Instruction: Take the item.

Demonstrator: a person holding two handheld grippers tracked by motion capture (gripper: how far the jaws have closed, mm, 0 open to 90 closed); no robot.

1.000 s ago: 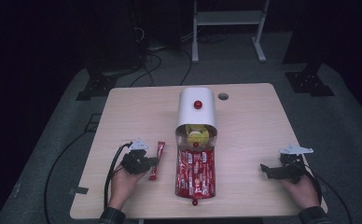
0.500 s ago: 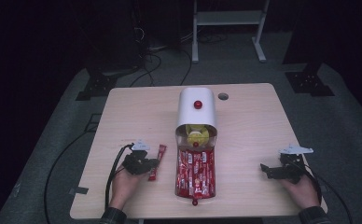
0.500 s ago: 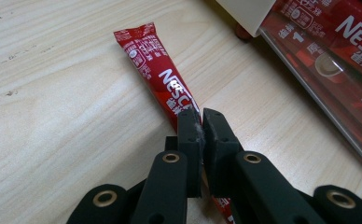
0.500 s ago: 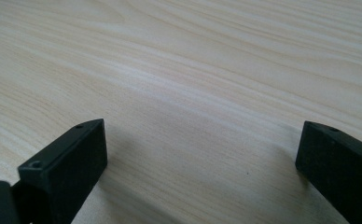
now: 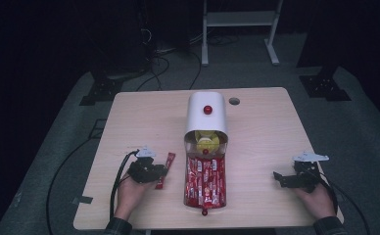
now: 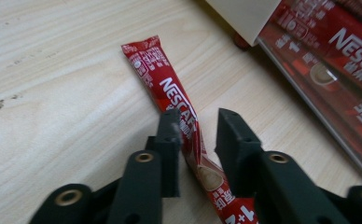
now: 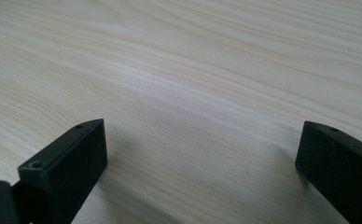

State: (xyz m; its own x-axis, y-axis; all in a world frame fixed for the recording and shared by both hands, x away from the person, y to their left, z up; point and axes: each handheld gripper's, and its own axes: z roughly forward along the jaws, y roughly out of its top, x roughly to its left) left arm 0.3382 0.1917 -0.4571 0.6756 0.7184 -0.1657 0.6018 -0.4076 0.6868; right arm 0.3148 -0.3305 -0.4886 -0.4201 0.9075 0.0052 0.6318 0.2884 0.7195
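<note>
A single red Nescafe sachet lies flat on the wooden table, just left of the dispenser. My left gripper straddles the sachet's near half with its jaws a little apart: one jaw touches the sachet's edge and a small gap remains at the other. The right gripper rests low on bare wood at the table's right side, its jaws wide open and nothing between them.
A white dispenser with a red knob stands mid-table, something yellow in its mouth. Its clear tray of several red sachets reaches toward the front edge. A round hole sits in the tabletop behind it.
</note>
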